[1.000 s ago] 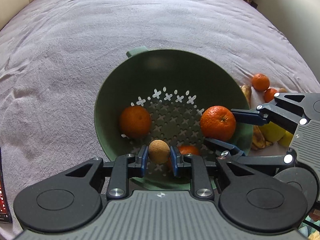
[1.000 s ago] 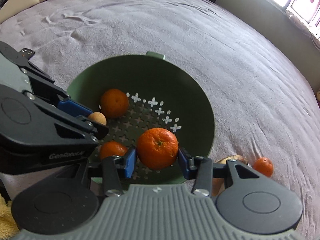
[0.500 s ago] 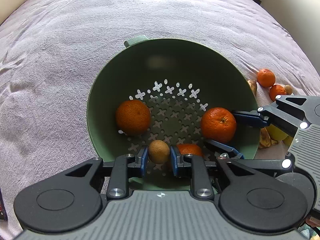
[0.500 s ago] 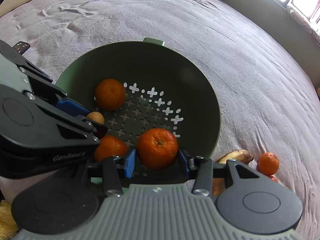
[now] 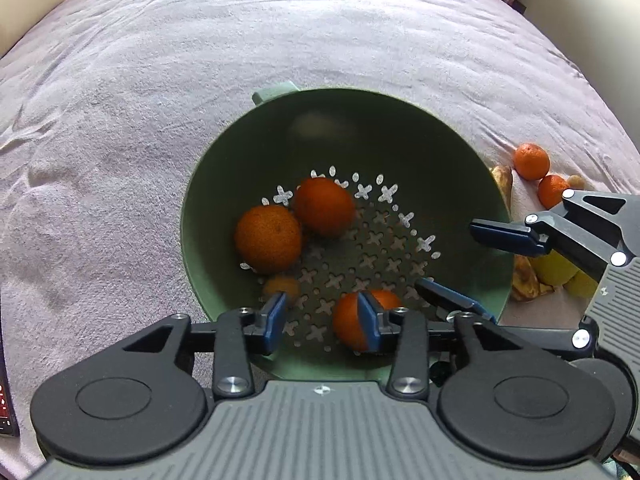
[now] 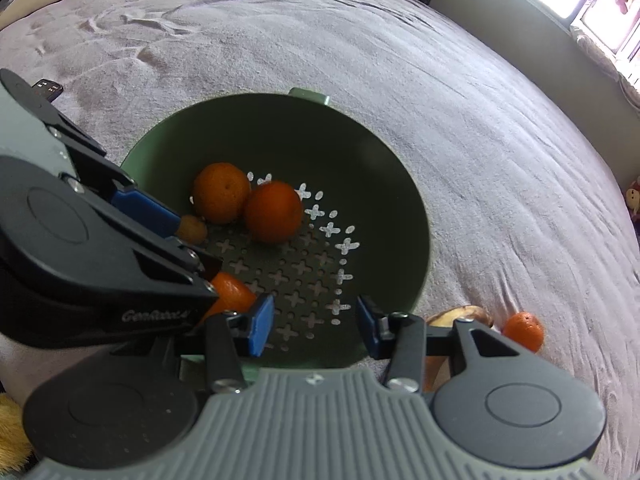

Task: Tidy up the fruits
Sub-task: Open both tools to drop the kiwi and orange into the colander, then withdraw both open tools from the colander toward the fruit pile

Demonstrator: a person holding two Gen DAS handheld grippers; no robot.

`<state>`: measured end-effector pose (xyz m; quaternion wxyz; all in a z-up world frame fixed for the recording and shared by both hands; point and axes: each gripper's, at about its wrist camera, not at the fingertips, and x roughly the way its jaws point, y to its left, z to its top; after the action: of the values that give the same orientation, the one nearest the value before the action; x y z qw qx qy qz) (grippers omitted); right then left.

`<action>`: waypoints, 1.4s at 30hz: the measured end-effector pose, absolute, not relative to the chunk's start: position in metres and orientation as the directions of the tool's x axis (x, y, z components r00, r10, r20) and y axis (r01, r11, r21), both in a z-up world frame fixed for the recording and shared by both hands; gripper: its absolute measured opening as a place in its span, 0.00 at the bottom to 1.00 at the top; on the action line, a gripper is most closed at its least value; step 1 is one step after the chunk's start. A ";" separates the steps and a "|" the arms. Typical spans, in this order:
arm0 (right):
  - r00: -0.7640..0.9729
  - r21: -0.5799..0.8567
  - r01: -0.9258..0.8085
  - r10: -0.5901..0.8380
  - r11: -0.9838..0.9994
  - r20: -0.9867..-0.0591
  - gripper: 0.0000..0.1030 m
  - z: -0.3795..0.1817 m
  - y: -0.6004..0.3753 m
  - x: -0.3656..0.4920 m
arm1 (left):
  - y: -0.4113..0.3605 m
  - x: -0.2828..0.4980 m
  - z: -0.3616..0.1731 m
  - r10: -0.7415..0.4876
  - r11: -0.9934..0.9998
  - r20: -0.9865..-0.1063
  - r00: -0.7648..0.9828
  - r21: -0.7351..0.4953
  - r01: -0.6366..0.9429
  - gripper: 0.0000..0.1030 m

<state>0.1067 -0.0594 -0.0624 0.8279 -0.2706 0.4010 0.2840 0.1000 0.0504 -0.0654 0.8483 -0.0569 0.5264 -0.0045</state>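
Both sets of jaws stand apart and hold nothing. The left gripper (image 5: 320, 322) has just been opening; the small brown fruit (image 5: 281, 287) it hovers near lies loose on the colander (image 5: 208, 184) floor, just beyond its left pad. The right gripper (image 6: 314, 324) has only the perforated floor between its pads, though the log shows no widening.

This looks like the release step: two oranges (image 5: 268, 238) (image 5: 325, 207) touch each other on the colander's far left, and a third orange (image 5: 352, 326) sits low, partly behind the left gripper's right pad.

Next, I judge, both grippers should lift clear and go for the fruit left on the bed (image 5: 160, 80): two mandarins (image 5: 531, 161), a banana (image 5: 524, 278) and yellow fruit (image 5: 554, 270) right of the colander. The colander wall and the crowded grippers could get in the way.
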 end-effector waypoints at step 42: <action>0.647 -0.132 -0.326 0.119 0.936 -0.754 0.70 -0.021 -0.183 0.050 | -0.036 0.046 -0.008 -0.189 0.981 -0.720 0.667 -0.116 0.153 0.56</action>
<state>0.0502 -0.1827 -0.0213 0.8981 -0.1291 0.4017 0.1240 0.0460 -0.0365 -0.0078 0.9127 -0.0229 0.3970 -0.0937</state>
